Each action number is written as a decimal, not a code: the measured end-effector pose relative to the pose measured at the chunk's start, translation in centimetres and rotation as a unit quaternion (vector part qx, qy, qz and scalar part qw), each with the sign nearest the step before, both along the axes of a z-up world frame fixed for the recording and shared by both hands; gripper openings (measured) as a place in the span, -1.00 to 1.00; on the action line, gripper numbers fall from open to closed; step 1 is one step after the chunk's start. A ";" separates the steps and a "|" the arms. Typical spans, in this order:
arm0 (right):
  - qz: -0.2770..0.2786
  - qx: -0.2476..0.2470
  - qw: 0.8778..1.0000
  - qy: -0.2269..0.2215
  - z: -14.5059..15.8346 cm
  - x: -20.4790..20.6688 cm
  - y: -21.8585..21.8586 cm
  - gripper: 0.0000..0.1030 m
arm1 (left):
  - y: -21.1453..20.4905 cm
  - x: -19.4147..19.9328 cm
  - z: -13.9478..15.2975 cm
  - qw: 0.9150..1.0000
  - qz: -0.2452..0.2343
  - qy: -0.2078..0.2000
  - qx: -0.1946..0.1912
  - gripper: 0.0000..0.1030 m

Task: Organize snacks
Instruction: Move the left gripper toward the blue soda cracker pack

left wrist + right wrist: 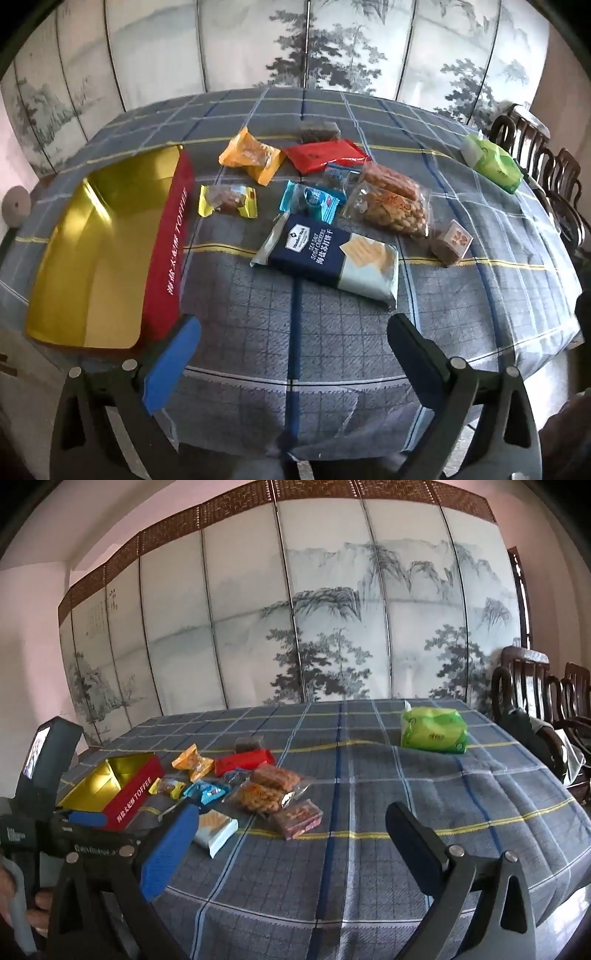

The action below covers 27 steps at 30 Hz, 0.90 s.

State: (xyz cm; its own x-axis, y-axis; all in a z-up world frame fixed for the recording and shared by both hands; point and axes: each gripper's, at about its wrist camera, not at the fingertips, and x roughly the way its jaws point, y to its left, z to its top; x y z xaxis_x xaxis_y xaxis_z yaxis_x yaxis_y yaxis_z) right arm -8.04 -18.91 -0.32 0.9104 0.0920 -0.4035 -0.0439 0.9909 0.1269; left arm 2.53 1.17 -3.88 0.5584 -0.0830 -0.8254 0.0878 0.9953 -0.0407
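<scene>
An open red toffee box (170,251) with a gold inside sits on the left of the table; it also shows in the right wrist view (129,797). Several snacks lie beside it: a navy soda-cracker pack (328,254), a blue candy (312,197), a yellow-wrapped sweet (227,199), an orange pack (251,155), a red pack (325,155), a clear bag of fried twists (391,203) and a small brown cube (450,242). My left gripper (295,332) is open and empty, just short of the cracker pack. My right gripper (291,823) is open and empty, to the right of the snacks (258,790).
The table wears a blue plaid cloth (295,369). A green tissue pack (434,731) lies at the far right. Dark wooden chairs (535,709) stand along the right side. A painted folding screen (295,627) stands behind. The left gripper's body (44,812) is at left in the right wrist view.
</scene>
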 end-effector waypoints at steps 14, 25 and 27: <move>0.006 0.015 1.000 0.024 -1.7 1.4 -1.3 1.00 | -2.6 3.8 -0.9 0.994 -0.065 0.056 -0.066 0.86; 0.021 0.013 0.999 0.047 -3.1 2.7 -1.6 1.00 | -2.3 9.8 -2.6 0.965 0.102 0.176 -0.166 0.57; 0.020 0.014 0.999 0.048 -3.2 2.9 -1.9 1.00 | -2.8 10.8 -3.2 0.961 0.126 0.199 -0.146 0.56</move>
State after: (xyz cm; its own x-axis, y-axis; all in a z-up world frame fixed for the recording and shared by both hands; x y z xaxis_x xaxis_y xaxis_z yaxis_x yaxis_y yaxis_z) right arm -5.12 -20.81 -3.51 0.8628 0.1400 -0.4858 -0.0698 0.9847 0.1597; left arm 13.35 -1.60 -7.04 0.2351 -0.2468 -0.9401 -0.2344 0.9243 -0.3013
